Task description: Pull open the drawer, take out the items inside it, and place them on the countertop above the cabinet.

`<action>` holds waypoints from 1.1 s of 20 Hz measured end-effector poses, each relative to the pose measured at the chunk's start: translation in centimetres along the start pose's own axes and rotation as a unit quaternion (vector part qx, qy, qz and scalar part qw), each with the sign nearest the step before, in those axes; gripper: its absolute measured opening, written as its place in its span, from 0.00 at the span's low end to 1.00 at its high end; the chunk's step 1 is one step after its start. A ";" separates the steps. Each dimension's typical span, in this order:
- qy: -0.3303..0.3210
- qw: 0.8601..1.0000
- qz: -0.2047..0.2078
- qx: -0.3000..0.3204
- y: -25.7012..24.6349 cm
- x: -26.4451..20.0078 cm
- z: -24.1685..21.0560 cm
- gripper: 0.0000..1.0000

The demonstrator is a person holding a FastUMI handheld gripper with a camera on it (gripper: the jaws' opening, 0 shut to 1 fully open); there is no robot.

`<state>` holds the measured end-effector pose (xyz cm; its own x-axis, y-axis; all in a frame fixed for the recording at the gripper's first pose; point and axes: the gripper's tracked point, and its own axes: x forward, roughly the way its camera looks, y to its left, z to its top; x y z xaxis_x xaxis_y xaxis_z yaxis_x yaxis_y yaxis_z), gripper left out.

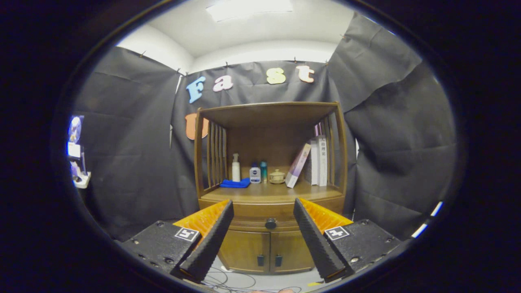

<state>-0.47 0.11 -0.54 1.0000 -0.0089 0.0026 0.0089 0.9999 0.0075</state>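
A brown wooden cabinet [268, 195] stands ahead against the booth wall. Its drawer [252, 223] is shut, with a dark round knob [270, 223] in the middle of its front. The countertop [260, 193] lies just above the drawer, under an open shelf roof. My gripper [263, 205] is open and holds nothing. It hangs well short of the cabinet, and the knob shows between the two fingers [211, 238]. What is inside the drawer is hidden.
On the countertop stand a folded blue cloth [235, 184], a white spray bottle [235, 167], a small white bottle [255, 173], a teal bottle [263, 171], a lidded bowl [276, 176] and books [313, 160]. Two lower doors [266, 251] are shut. Cables [232, 280] lie on the floor.
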 end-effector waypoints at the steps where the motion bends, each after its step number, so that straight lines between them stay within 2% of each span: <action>1: 0.002 1.000 0.001 -0.004 0.1 0.3 -0.2 0.97; 9: 0.018 1.000 -0.012 -0.017 0.2 1.5 -2.2 0.97; 14: -0.010 1.000 -0.004 -0.010 0.9 2.8 -1.8 0.97; 22: 0.006 0.999 -0.008 -0.033 0.5 10.2 -6.2 0.97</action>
<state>9.73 0.59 -6.70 0.9997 -0.0245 -0.0087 0.0239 0.9980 -0.0590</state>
